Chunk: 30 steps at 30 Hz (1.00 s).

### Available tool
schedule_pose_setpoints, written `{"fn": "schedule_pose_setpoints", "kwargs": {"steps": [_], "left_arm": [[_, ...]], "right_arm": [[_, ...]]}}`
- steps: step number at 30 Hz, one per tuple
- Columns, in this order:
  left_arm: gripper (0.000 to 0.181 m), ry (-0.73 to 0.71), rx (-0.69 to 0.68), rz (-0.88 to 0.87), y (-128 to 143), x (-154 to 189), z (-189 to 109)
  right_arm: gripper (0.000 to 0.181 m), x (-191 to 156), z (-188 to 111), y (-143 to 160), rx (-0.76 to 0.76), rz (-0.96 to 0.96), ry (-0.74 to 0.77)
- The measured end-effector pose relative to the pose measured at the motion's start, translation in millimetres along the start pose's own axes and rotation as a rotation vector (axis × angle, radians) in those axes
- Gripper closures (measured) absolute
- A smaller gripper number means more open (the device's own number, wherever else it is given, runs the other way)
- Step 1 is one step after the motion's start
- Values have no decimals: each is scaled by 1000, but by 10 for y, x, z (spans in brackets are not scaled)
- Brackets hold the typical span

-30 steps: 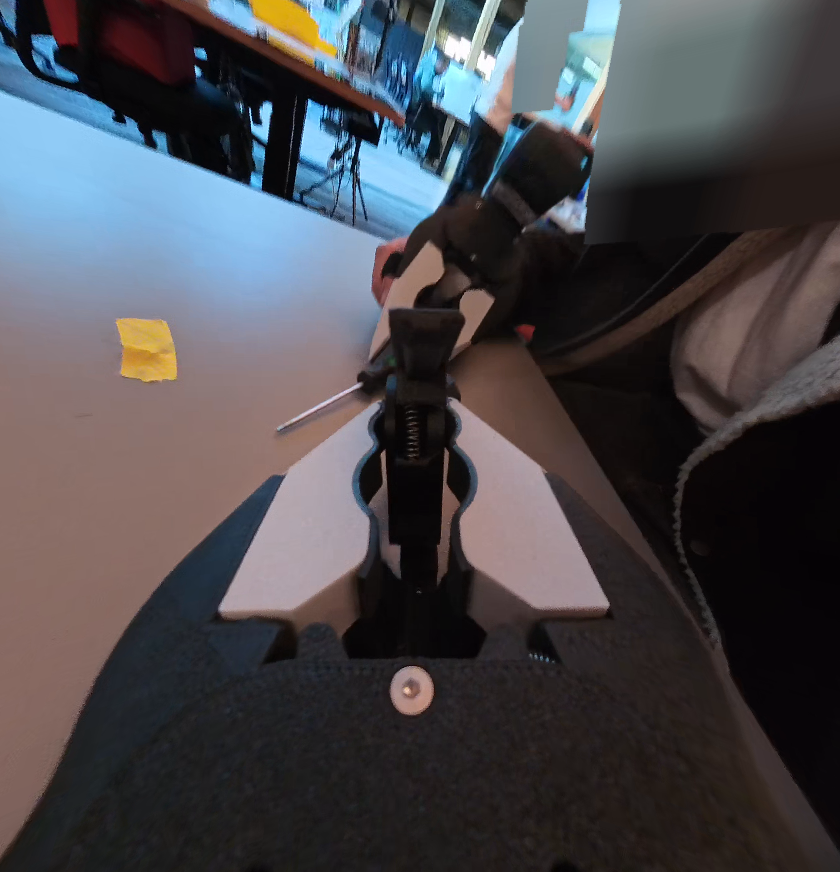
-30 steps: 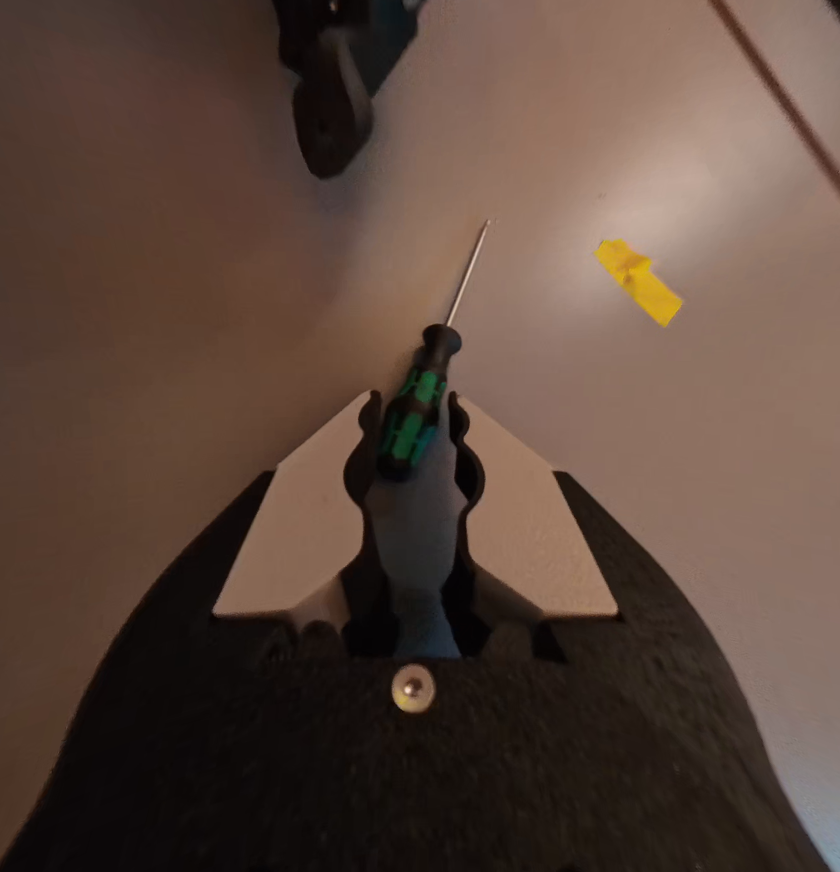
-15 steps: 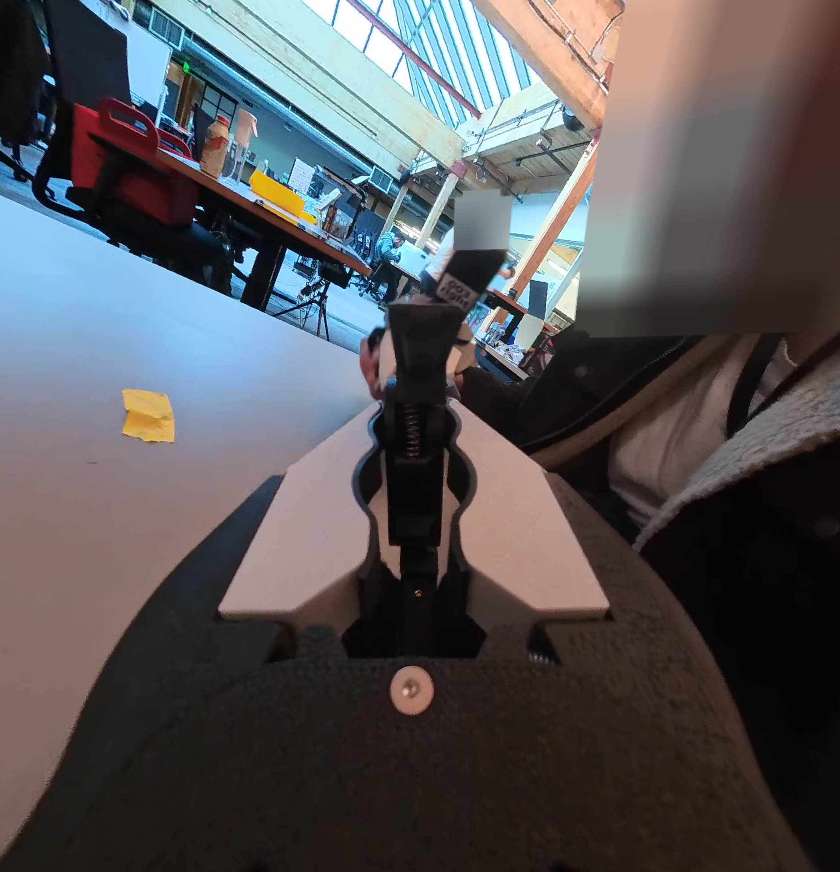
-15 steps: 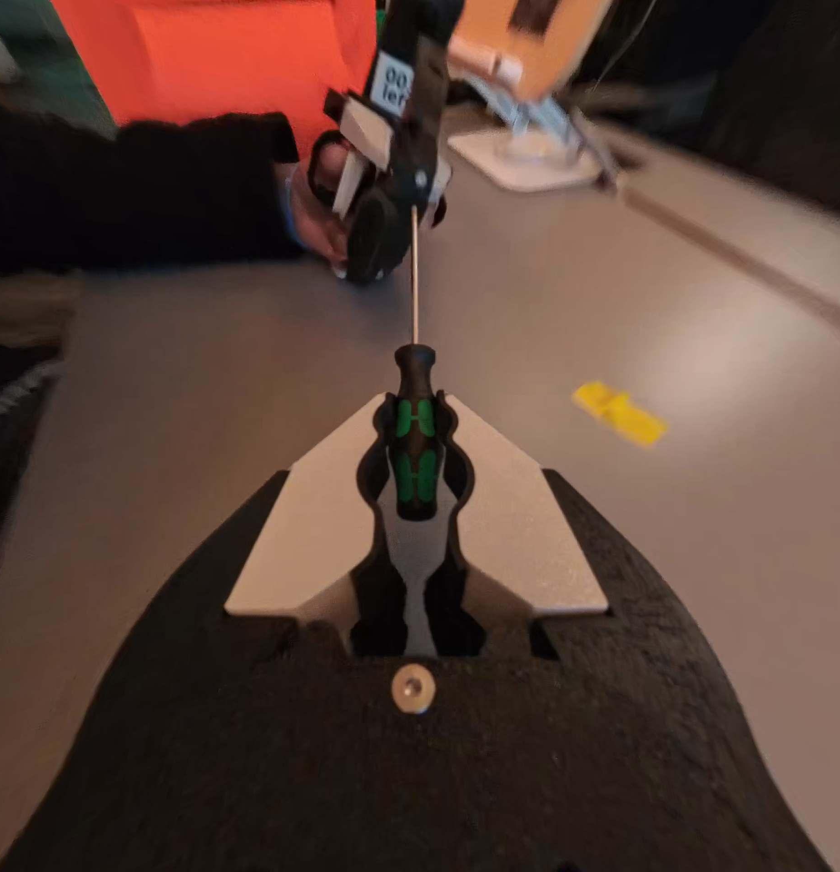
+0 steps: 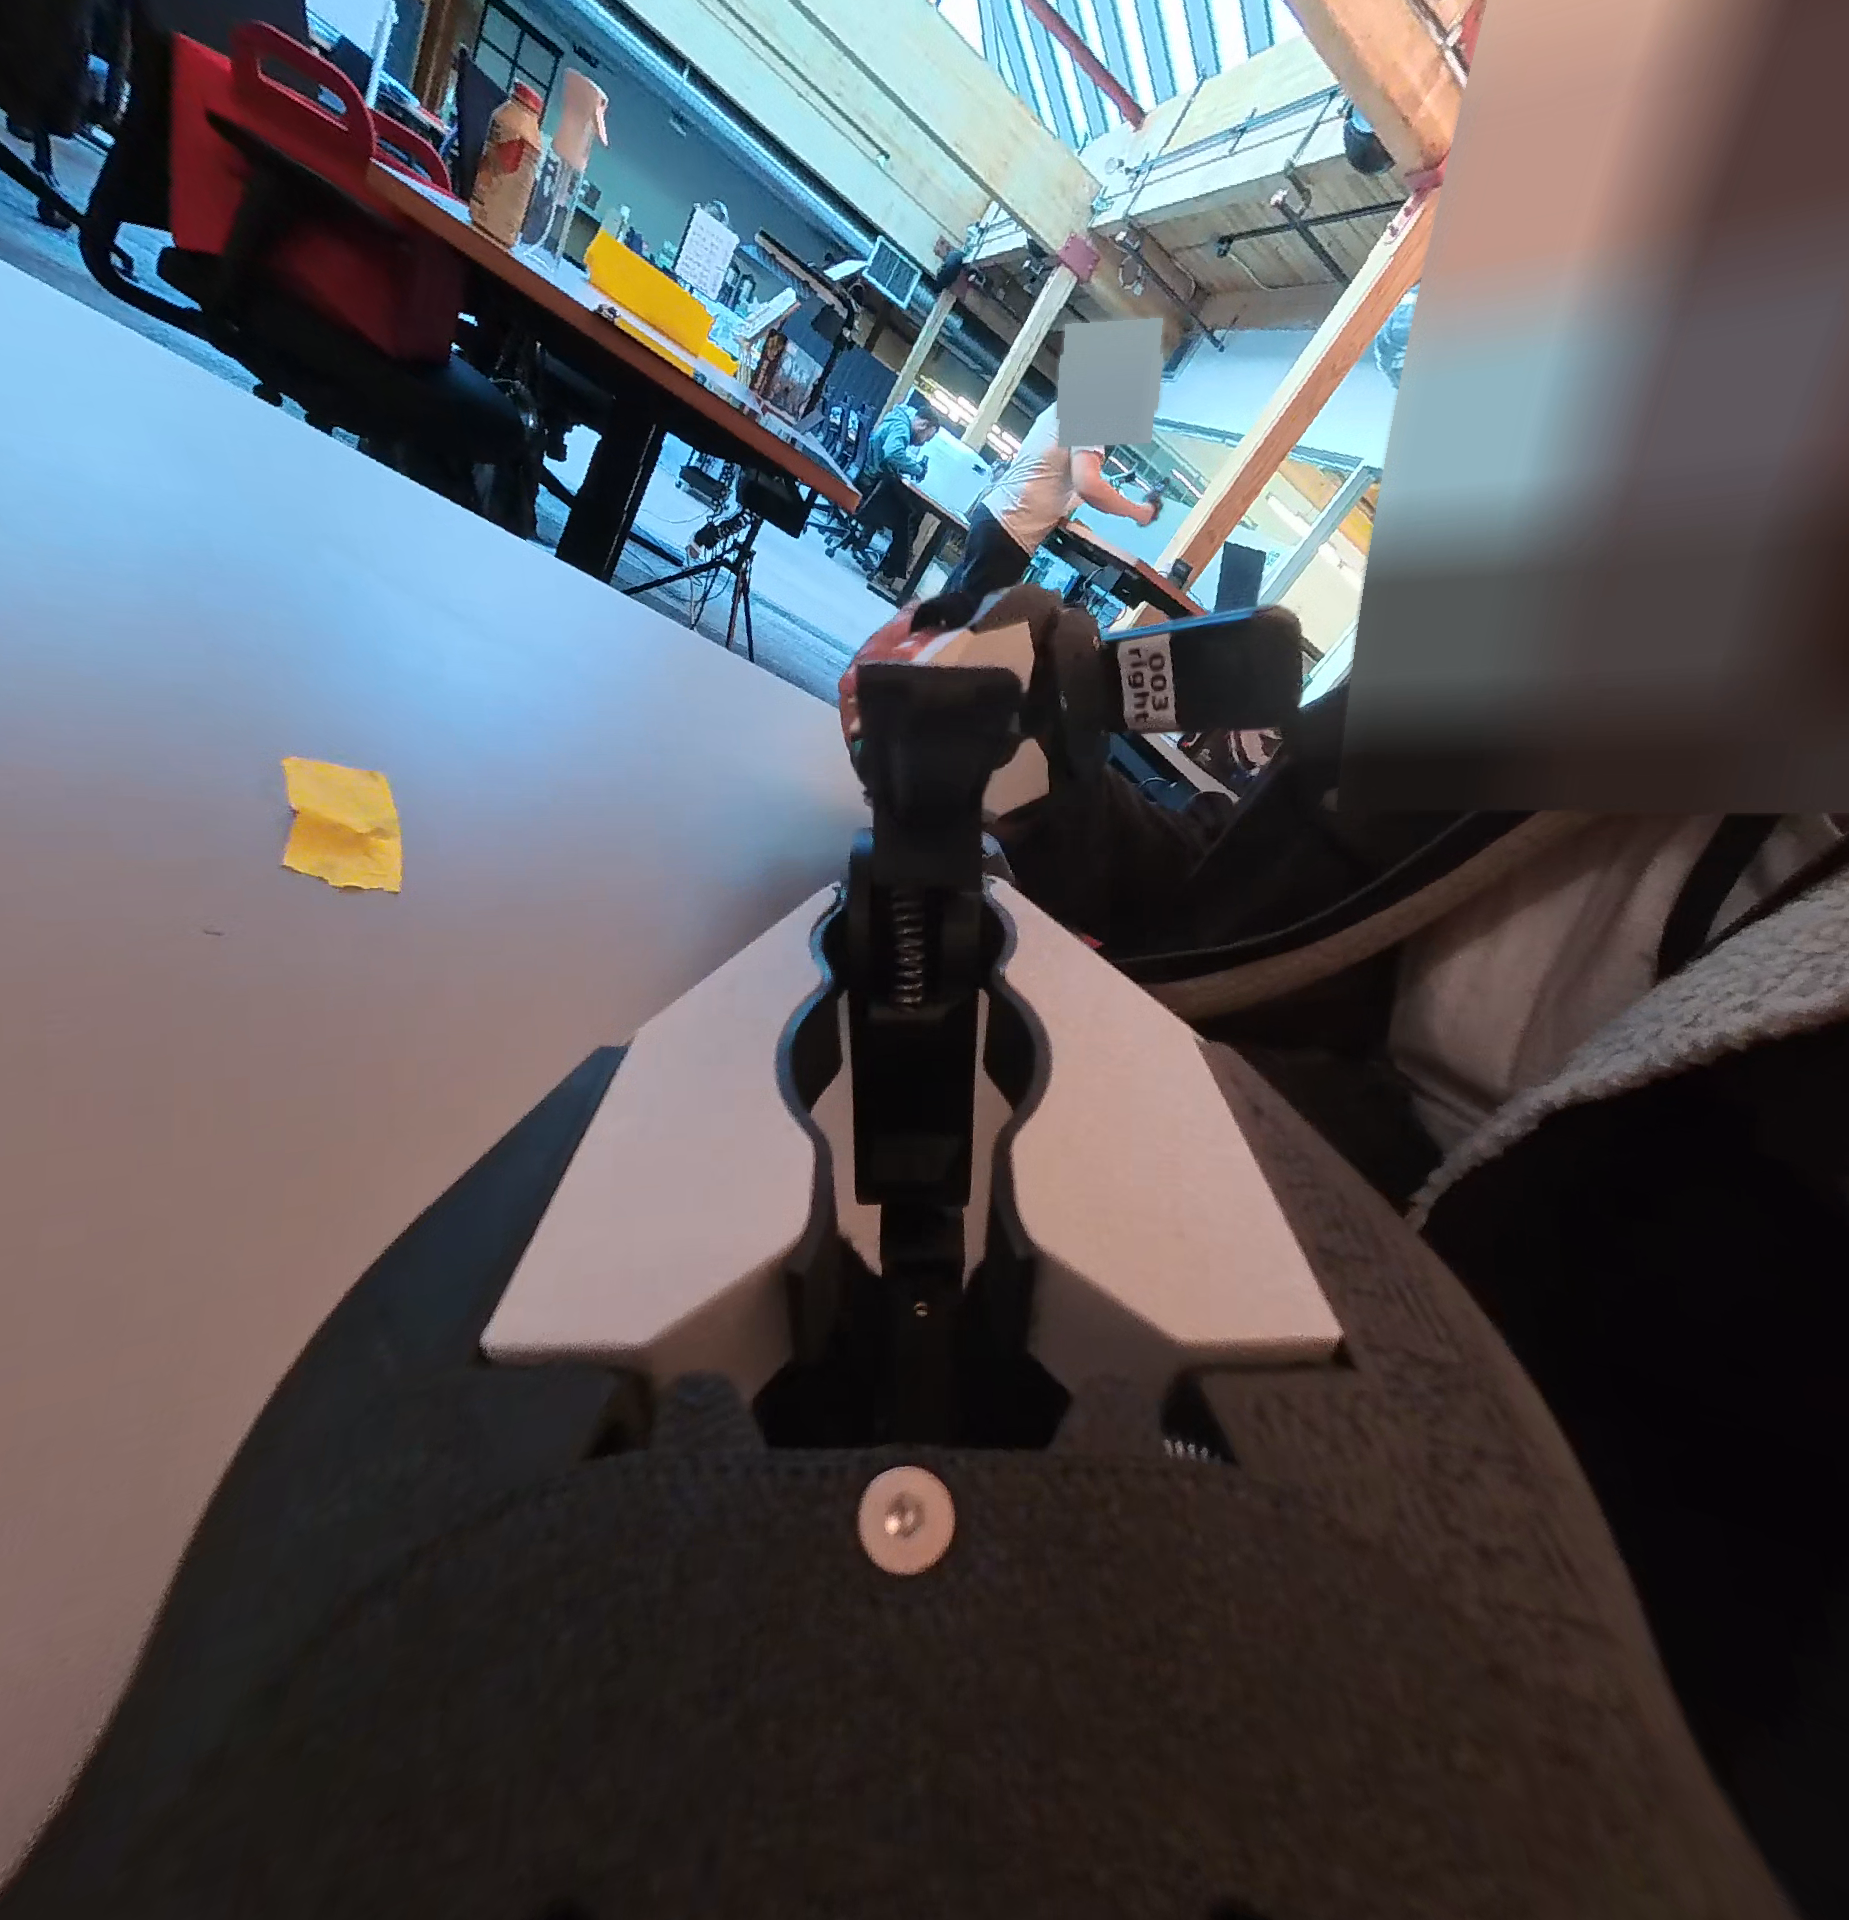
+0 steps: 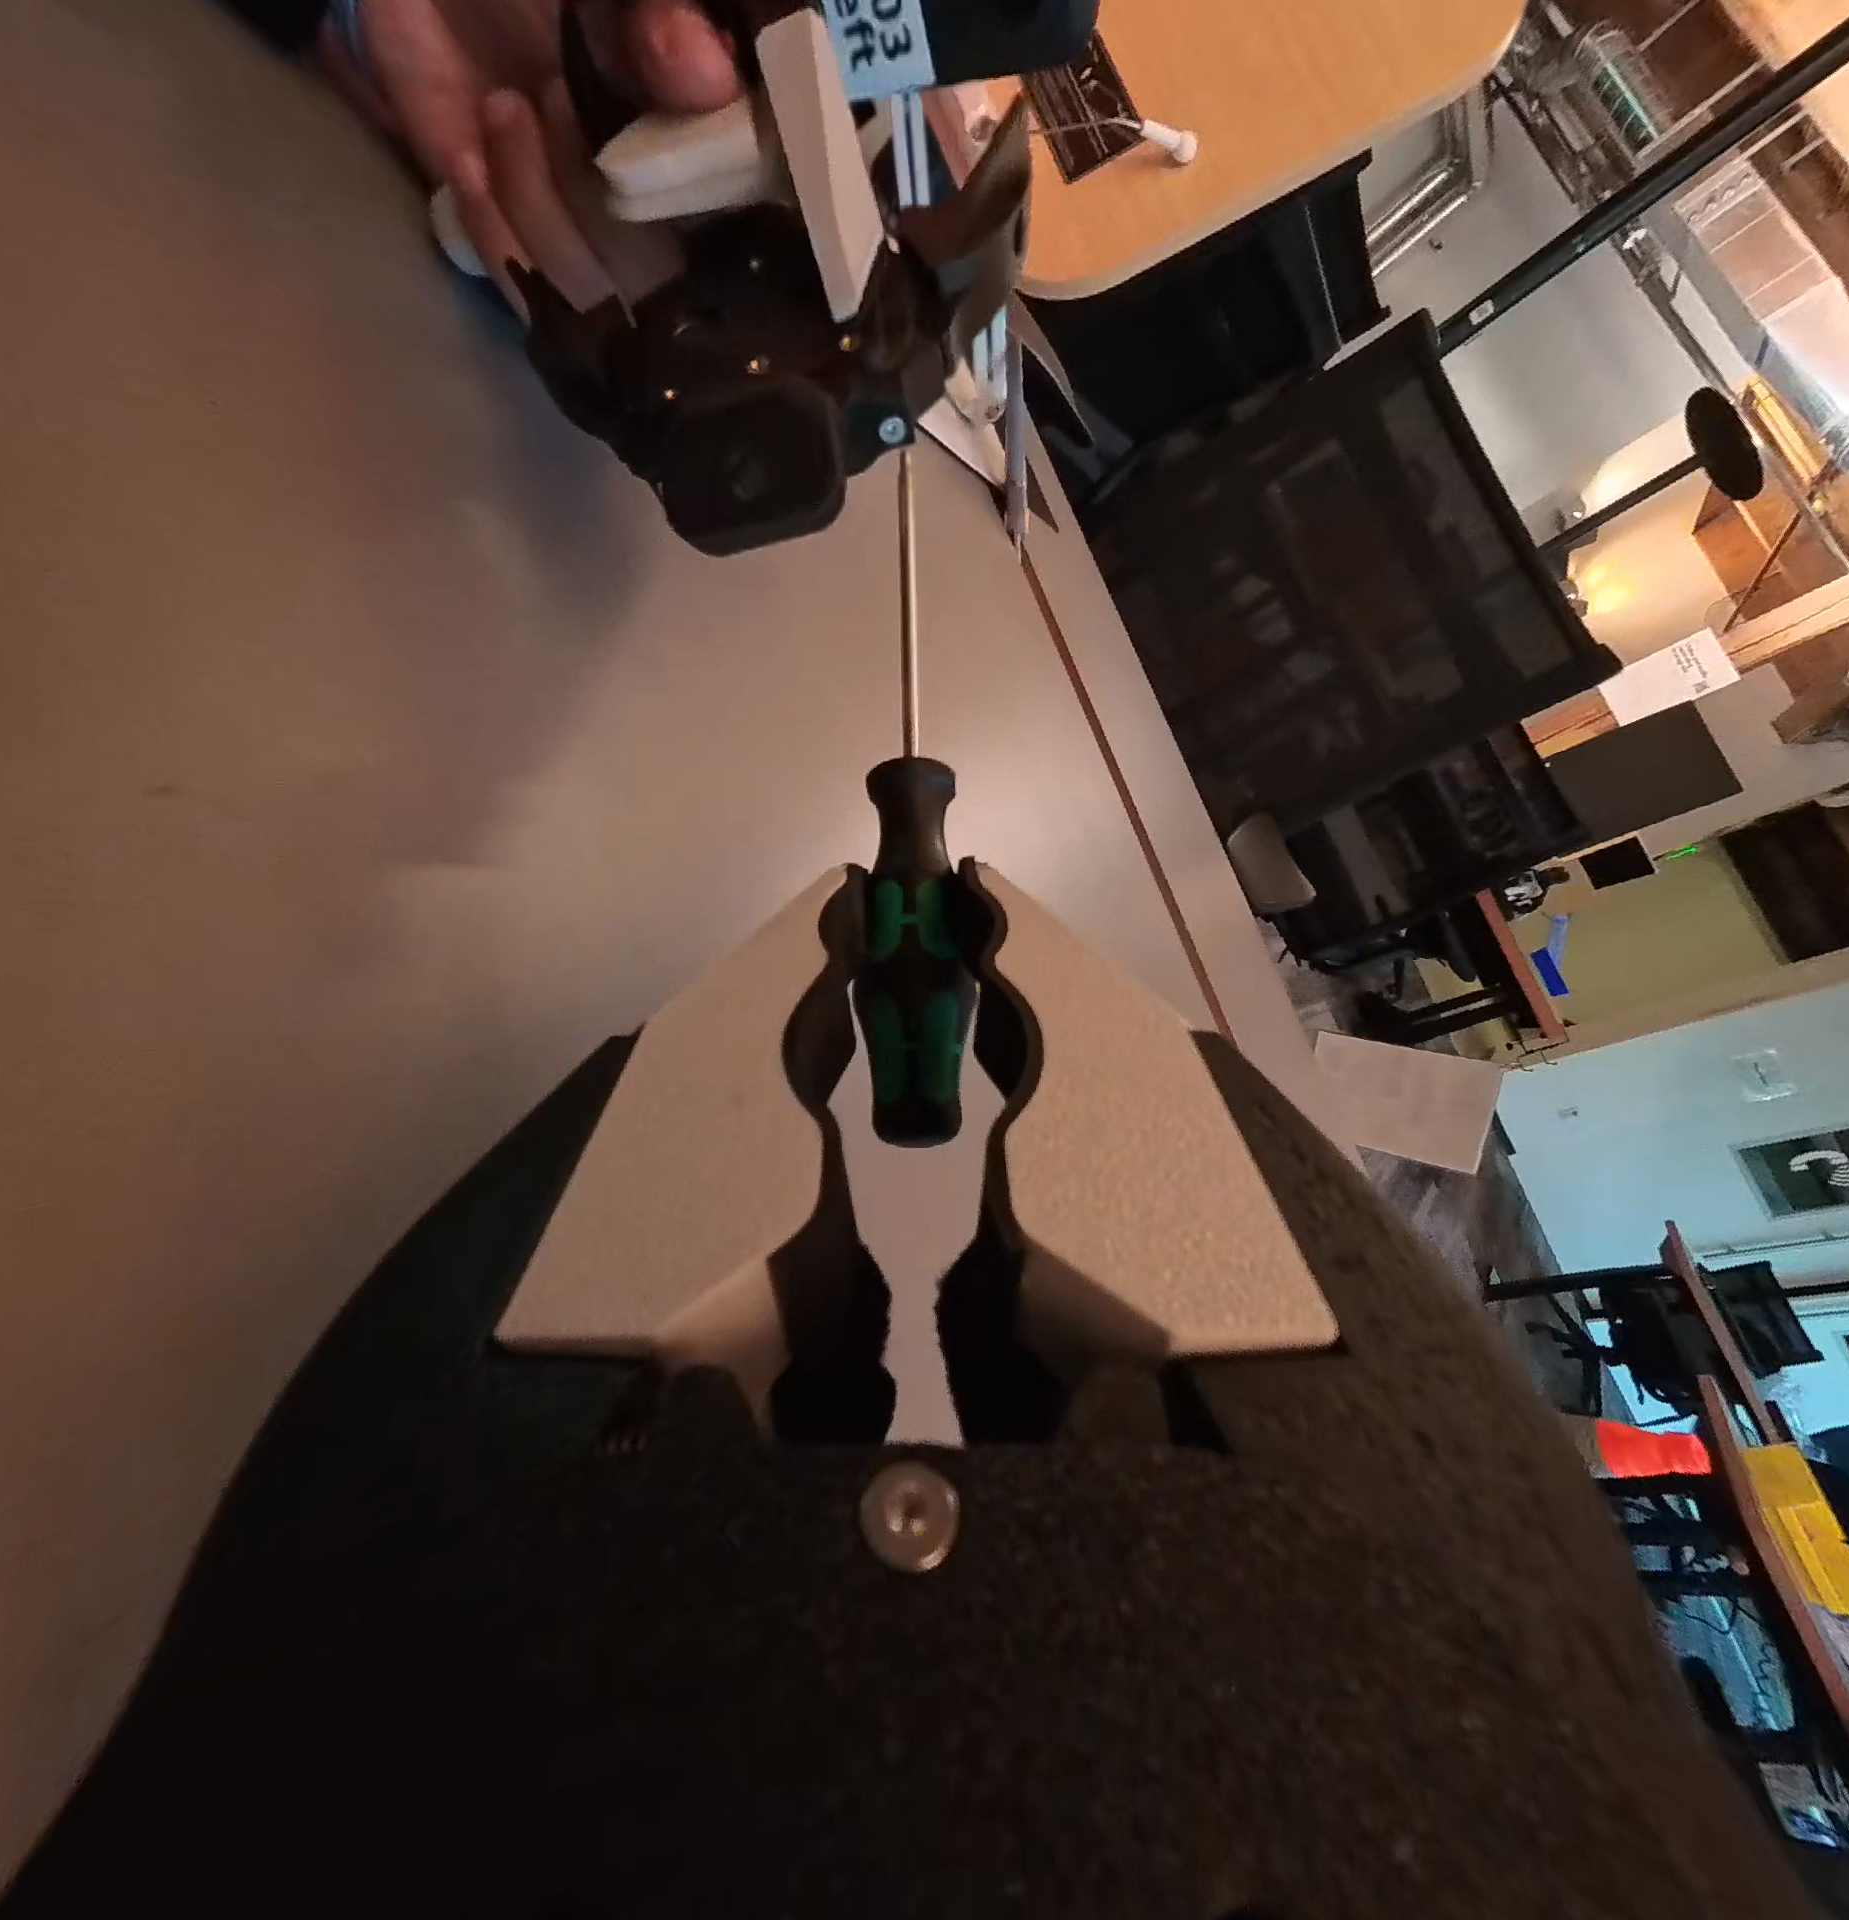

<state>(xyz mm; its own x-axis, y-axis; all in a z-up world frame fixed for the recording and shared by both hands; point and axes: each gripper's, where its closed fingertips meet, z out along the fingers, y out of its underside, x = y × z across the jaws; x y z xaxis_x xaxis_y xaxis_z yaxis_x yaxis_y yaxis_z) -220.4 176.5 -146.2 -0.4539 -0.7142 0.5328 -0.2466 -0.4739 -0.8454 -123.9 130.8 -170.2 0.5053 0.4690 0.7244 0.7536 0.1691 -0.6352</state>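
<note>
Green-black screwdriver (image 6: 912, 997) clamped in right hand-held gripper (image 6: 909, 883) — left hand-held gripper (image 5: 912, 914) gripping black clamp (image 5: 915, 935)

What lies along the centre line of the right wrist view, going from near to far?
Right tool, shut on the green-and-black screwdriver handle → bare metal shaft → black part clamped by the left tool → the hand holding that tool.
</note>
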Motion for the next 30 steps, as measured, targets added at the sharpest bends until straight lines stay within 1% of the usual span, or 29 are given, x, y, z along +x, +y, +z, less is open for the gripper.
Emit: {"fn": "schedule_pose_setpoints", "kwargs": {"steps": [6,21,30], "left_arm": [[160,-16,-33,2,45,-17,35],[160,-16,-33,-5,45,-23,34],[160,-41,-47,-16,64,-74,62]], "right_arm": [[165,-20,21,17,-11,0,-7],[165,-40,23,3,-18,-32,1],[165,-35,29,33,-39,-52,15]]}}
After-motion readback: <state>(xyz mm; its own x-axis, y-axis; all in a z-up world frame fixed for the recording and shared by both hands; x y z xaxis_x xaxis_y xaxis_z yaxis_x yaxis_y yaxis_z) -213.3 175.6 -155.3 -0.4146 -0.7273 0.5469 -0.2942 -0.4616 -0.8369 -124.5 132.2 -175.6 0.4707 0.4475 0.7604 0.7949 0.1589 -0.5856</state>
